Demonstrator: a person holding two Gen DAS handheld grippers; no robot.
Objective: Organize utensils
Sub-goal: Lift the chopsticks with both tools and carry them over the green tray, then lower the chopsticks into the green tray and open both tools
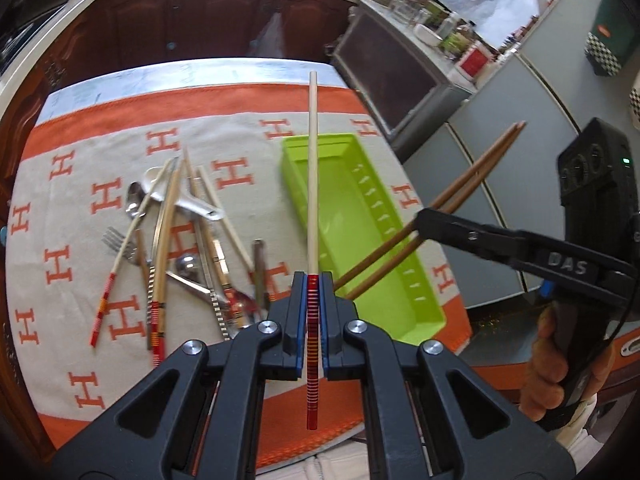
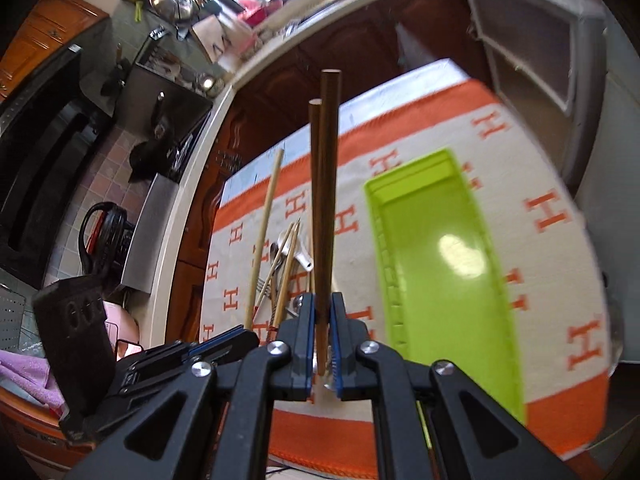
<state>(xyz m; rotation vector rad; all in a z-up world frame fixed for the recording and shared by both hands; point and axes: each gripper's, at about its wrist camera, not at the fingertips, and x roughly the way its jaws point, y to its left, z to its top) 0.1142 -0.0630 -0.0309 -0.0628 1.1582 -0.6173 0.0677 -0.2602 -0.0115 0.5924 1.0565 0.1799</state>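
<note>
We are handling chopsticks: light, stiff, smooth rods that we judge apt to pivot or slip, so a hold near the thick decorated end suits them. The left gripper [image 1: 313, 300] is clamping a pale chopstick [image 1: 312, 168] at its red-striped end. The right gripper [image 2: 322, 320] is clamping a brown pair [image 2: 325, 200]. Both loads are hanging above the cloth, beside the empty green tray [image 1: 360, 240]; the remaining utensils [image 1: 180, 240] are lying heaped on the cloth.

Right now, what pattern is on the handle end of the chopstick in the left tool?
Red with thin orange-yellow stripes on the chopstick; pale wood above. Clearest in the left wrist view.
</note>
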